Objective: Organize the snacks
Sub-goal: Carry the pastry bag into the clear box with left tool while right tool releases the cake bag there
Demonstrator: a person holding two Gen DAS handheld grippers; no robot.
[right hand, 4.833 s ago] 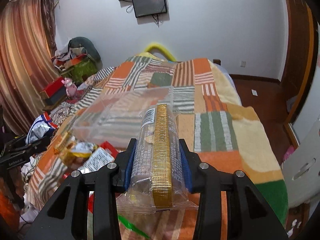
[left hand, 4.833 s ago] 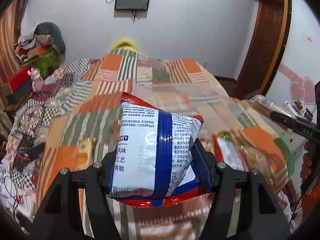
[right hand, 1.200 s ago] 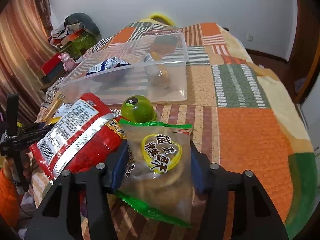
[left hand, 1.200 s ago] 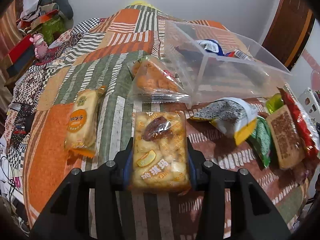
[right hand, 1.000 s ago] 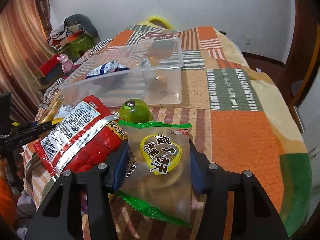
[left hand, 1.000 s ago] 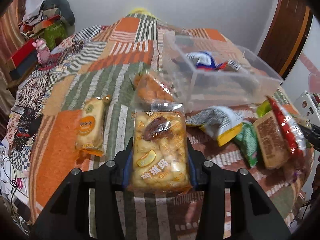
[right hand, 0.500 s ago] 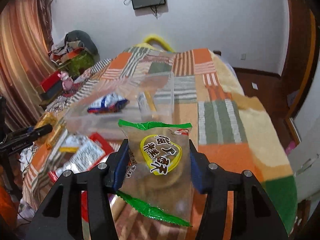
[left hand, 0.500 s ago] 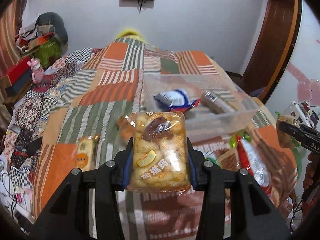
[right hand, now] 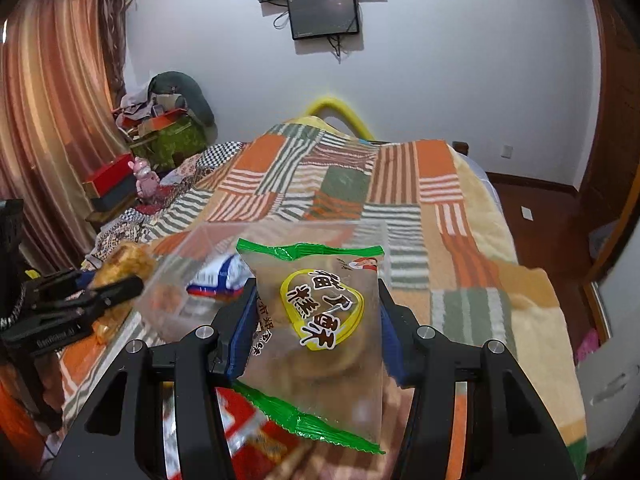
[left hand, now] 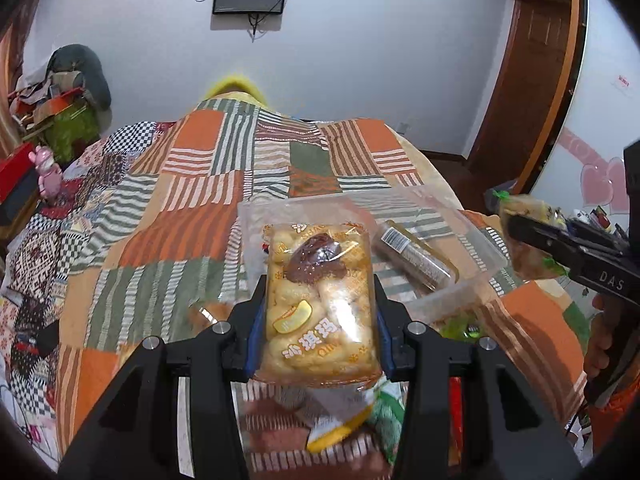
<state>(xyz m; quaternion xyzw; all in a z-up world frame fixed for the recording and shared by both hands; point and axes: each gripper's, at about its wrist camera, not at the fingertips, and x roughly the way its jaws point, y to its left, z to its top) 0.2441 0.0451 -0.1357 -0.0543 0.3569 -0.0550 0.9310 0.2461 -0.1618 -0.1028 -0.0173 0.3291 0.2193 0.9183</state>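
My left gripper is shut on a clear pack of yellow puffed snacks and holds it in the air, just in front of a clear plastic box on the bed. In the box lie a gold-striped tube pack and a blue-and-white bag. My right gripper is shut on a clear green-edged pack of biscuits, also lifted, near the same box. Each gripper shows in the other's view, the right one at the right edge and the left one at the left.
Several loose snack packs lie on the patchwork bedspread below the grippers, among them a red bag. Clutter and a pink toy sit to the left of the bed. A wooden door stands at the right.
Both grippers have risen off the bed with their packs and moved toward the clear box. The loose snacks now lie lower and partly out of view.
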